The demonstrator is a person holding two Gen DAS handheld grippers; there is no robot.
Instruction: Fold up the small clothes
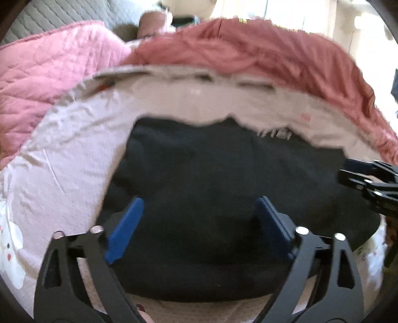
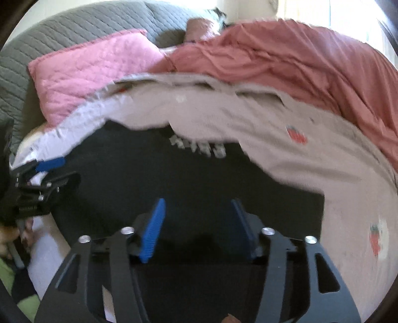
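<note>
Both empty, left gripper spread wide and right gripper half open over the dark garment flat on the pale sheet; risk of snagging sheet with cloth

Daylight floods in from a window at the top right of both fisheye views and blows out to white glare there. Motion blur smears the cloth edges. Straight lines bow strongly toward dark rounded corners. The dark garment shows almost no detail.
</note>
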